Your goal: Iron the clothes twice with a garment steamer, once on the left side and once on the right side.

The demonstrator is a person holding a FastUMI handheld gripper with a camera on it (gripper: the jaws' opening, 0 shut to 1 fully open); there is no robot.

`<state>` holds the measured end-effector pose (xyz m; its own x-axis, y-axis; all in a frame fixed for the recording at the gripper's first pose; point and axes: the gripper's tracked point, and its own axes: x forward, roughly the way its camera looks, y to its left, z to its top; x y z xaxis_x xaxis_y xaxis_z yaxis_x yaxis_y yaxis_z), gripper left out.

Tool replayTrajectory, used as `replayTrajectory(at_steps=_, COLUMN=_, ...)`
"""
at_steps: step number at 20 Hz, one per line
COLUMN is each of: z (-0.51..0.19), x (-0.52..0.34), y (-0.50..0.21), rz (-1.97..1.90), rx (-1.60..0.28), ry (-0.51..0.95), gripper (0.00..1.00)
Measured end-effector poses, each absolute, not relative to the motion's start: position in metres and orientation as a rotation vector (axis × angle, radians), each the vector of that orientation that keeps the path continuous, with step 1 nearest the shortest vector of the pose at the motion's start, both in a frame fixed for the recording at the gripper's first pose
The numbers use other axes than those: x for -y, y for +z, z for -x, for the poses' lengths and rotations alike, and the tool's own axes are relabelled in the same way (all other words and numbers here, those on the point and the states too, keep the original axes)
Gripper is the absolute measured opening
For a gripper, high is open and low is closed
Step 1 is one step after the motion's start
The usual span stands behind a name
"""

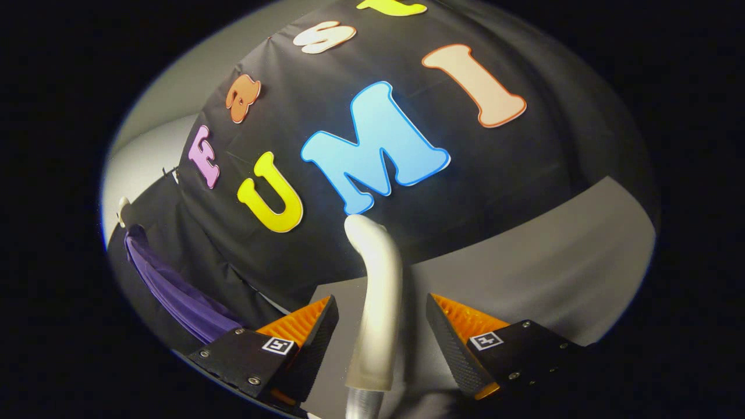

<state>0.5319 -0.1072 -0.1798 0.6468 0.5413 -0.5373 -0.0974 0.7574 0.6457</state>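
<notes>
Pale, smooth plastic is the steamer (375, 302): its curved handle stands upright between the two fingers of the tongs (381, 337), and its rounded top rises beyond their tips against the booth's black wall. At its foot a metal-looking part begins, but I cannot tell what it is. The tongs are open wide. There is a clear gap on each side of the handle, so neither finger presses on it and nothing is held yet.

The clothes, a purple garment (174, 291), hang well apart from the steamer, to the left of the left finger. The garment falls in folds from a pale hanger end (123, 209) in front of the black cloth.

Beyond the fingers lies the grey counter (553, 262). I see no container on it.

As I judge it, the task is at its very start. The steamer is not grasped, it is far from the garment, and neither the left pass nor the right pass looks begun. What is left is closing on the handle, carrying the steamer over, and making both passes.
</notes>
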Motion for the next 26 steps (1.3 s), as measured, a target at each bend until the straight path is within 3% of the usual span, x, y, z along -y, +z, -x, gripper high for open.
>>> replayTrajectory(at_steps=10, z=-0.518, x=0.096, y=-0.206, rz=-0.863, rx=-0.938, ry=0.457, gripper=0.66)
replayTrajectory(at_steps=13, z=-0.516, x=0.091, y=-0.207, rz=-0.907, rx=-0.954, ry=0.456, gripper=0.43)
replayTrajectory(at_steps=15, z=-0.516, x=0.097, y=-0.199, rz=-0.913, rx=-0.934, ry=0.432, gripper=0.38)
replayTrajectory(at_steps=17, z=-0.514, x=0.098, y=-0.193, rz=-0.865, rx=-0.879, ry=0.4, gripper=0.34)
replayTrajectory(at_steps=26, z=-0.438, x=0.09, y=-0.137, rz=-0.692, rx=-0.645, ry=0.366, gripper=0.34)
